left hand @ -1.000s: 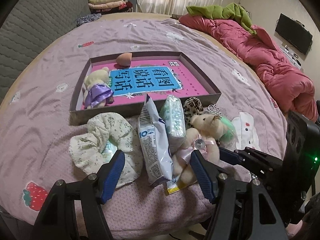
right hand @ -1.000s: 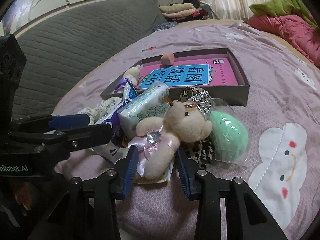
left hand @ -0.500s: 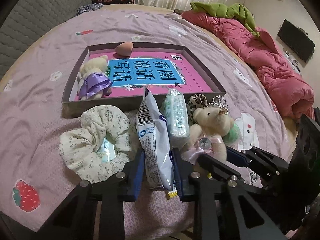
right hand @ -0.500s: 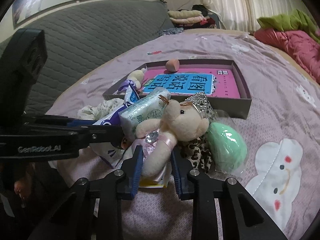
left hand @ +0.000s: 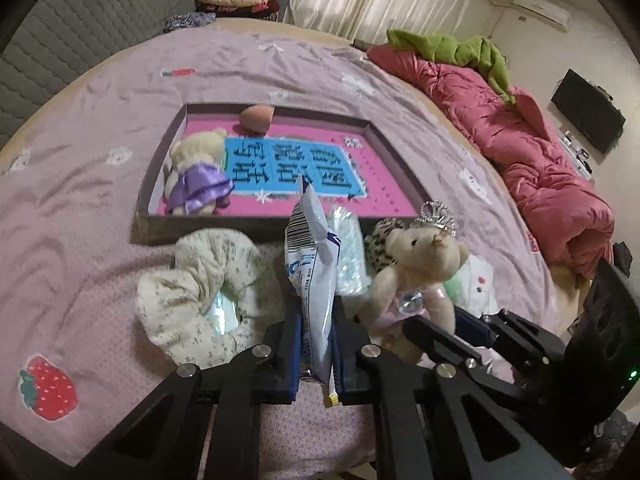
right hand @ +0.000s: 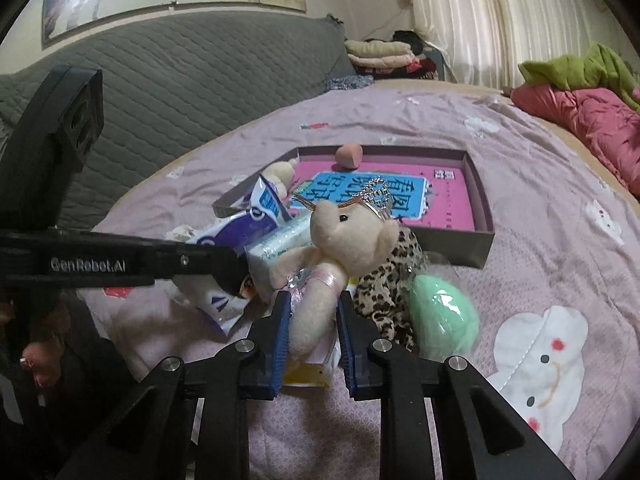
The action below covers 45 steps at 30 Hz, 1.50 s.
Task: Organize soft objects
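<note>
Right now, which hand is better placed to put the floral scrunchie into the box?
Neither is free: the left gripper is shut on the white snack packet, the right gripper on the crowned teddy bear. Once emptied, left suits better: the floral scrunchie lies just beside its fingers, before the box.

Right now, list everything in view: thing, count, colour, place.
crowned bear: 1, cream, between right jaws.
white packet: 1, white-blue, between left jaws.
tissue pack: 1, pale green, right of packet.
scrunchie: 1, cream floral, left of packet.
leopard pouch: 1, behind crowned bear.
green sponge: 1, right of pouch.
box: 1, grey, pink inside, beyond pile.
purple-dress bear: 1, in box.
peach sponge: 1, in box.
left gripper: closing, on packet.
right gripper: closing, on bear.
</note>
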{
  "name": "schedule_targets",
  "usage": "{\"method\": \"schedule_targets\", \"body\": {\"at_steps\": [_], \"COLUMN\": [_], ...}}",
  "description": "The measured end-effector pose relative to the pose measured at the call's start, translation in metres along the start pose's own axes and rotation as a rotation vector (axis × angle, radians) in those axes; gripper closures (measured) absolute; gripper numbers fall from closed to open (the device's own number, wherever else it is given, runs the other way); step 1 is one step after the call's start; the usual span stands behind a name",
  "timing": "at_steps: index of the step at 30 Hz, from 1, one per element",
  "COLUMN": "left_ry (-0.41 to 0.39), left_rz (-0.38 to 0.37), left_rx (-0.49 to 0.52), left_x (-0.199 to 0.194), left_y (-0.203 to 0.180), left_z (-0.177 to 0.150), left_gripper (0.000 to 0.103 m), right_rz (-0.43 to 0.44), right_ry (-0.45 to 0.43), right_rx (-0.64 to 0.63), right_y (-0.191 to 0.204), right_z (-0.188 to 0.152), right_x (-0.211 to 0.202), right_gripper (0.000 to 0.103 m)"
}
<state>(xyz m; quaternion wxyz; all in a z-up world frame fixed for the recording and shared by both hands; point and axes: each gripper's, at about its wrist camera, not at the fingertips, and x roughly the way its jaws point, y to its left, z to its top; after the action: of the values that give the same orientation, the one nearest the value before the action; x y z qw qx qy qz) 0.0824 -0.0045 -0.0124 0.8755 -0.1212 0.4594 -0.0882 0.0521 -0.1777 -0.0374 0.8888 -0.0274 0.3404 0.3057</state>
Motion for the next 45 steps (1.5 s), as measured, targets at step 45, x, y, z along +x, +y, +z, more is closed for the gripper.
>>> {"method": "schedule_targets", "body": {"at_steps": [45], "left_ry": [-0.192], "left_rz": [0.007], "left_rx": [-0.036], "left_x": [-0.007], "left_y": [0.013], "left_z": [0.054], "left_gripper": [0.091], "right_rz": [-0.026], "right_ry": [-0.244], "right_rx": [0.105], "right_y": [-0.059], "right_z": [0.062], "right_x": [-0.013], "right_gripper": [0.080]}}
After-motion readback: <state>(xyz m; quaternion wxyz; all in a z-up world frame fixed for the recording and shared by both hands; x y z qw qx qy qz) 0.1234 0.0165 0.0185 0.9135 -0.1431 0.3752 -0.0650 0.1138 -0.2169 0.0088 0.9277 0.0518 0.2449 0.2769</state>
